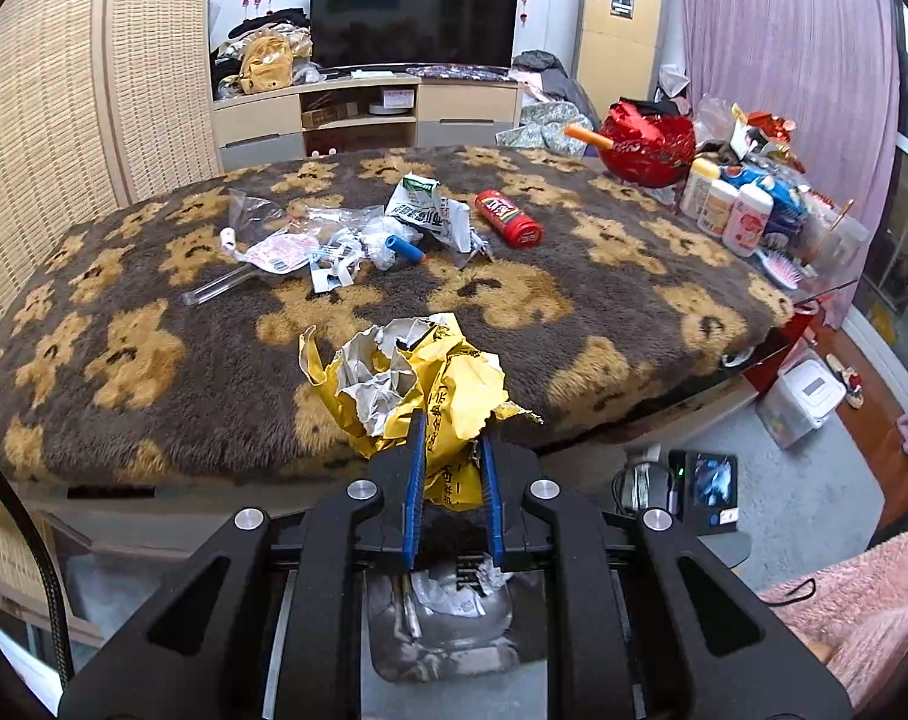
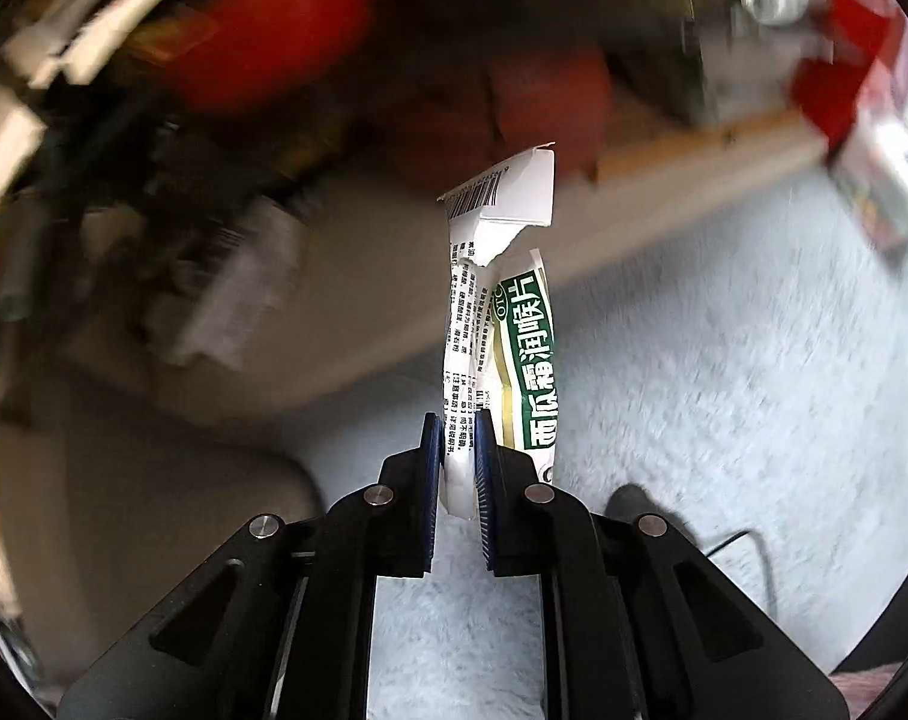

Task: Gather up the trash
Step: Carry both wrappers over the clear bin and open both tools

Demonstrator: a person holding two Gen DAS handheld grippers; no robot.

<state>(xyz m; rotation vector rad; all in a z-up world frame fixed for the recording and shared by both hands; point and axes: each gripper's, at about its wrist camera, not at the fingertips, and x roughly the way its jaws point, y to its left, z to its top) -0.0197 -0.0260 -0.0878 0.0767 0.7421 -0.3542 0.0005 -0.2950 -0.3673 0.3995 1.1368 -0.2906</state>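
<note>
Trash lay scattered across the brown bear-patterned blanket (image 1: 171,354) that covered the surface. The left tongs (image 1: 452,438) pinched a crumpled yellow-and-grey wrapper (image 1: 411,384) between their blue pads, the wad standing out beyond the fingertips at 12 o'clock, over the blanket's near edge. Under the tongs, at 6 o'clock in the left wrist view, a grey bag or bin (image 1: 447,630) showed with white paper already inside; whether it was a bag or a hard bin could not be told.

Further back on the blanket, at about 11 o'clock from the wrapper, sat a loose heap of clear plastic packaging (image 1: 291,246) with a blue cap or tube (image 1: 402,249) in it. Just beside it at 12 o'clock lay a torn white-and-green carton (image 1: 429,213), and to its right a red can (image 1: 508,219) lay on its side. At 2 o'clock a red foil ball (image 1: 649,144) and a cluster of white bottles (image 1: 727,204) crowded the far right end of the surface.

The right tongs (image 2: 457,438) were pressed onto a flattened white-and-green medicine box (image 2: 502,324), which stuck up toward 12 o'clock with its torn flap and barcode at the top. It hung clear of everything, over a pale carpet (image 2: 724,420). The rest of the right wrist view was smeared with blur; only red and dark shapes could be made out at 10 to 1 o'clock.
</note>
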